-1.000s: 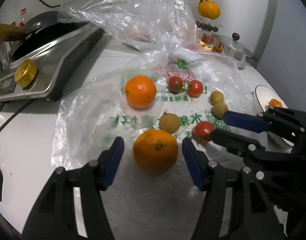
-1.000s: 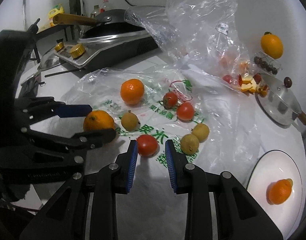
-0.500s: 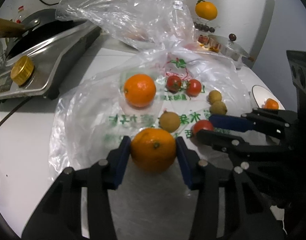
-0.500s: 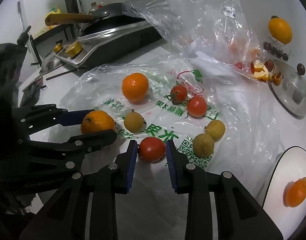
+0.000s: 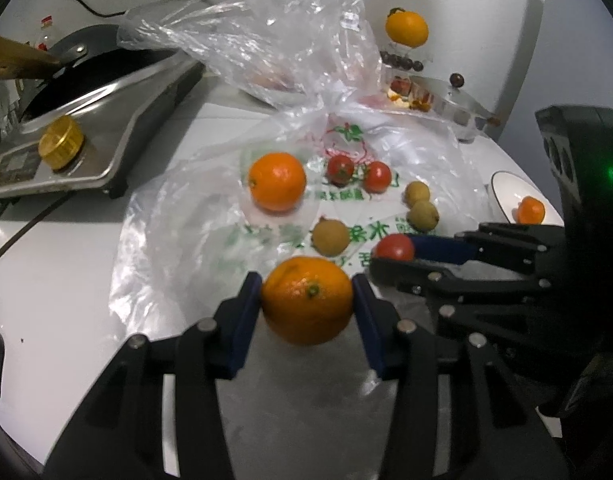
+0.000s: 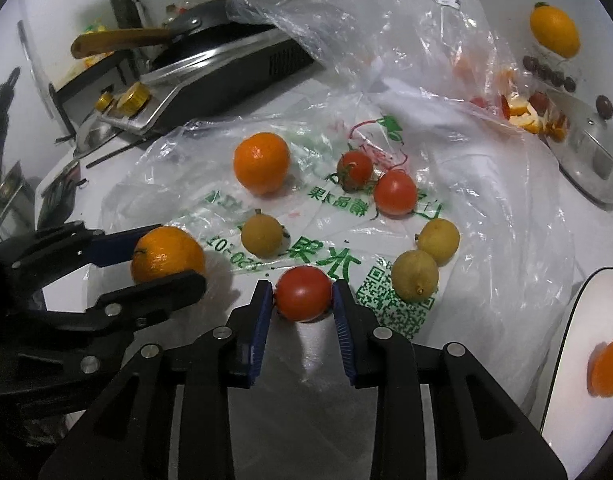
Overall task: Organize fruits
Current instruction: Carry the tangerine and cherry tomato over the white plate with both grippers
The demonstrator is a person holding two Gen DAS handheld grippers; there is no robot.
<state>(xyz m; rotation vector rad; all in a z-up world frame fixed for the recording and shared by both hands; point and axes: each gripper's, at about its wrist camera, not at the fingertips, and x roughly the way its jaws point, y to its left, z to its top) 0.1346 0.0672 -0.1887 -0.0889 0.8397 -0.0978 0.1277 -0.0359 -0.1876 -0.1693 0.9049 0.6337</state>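
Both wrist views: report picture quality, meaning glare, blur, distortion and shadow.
Left wrist view: fisheye bends the edges, corners black, clear bag glints, held orange slightly soft. Right wrist view: same warp, sharper; tomato casts a shadow, plate cropped at the edge.

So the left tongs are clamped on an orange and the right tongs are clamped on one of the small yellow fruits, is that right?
Not quite. The left tongs are clamped on an orange, but the right tongs are clamped on a red tomato, not a small yellow fruit. The right wrist view shows the blue pads pressing on the tomato's sides, while the yellow fruits lie free on the plastic bag.
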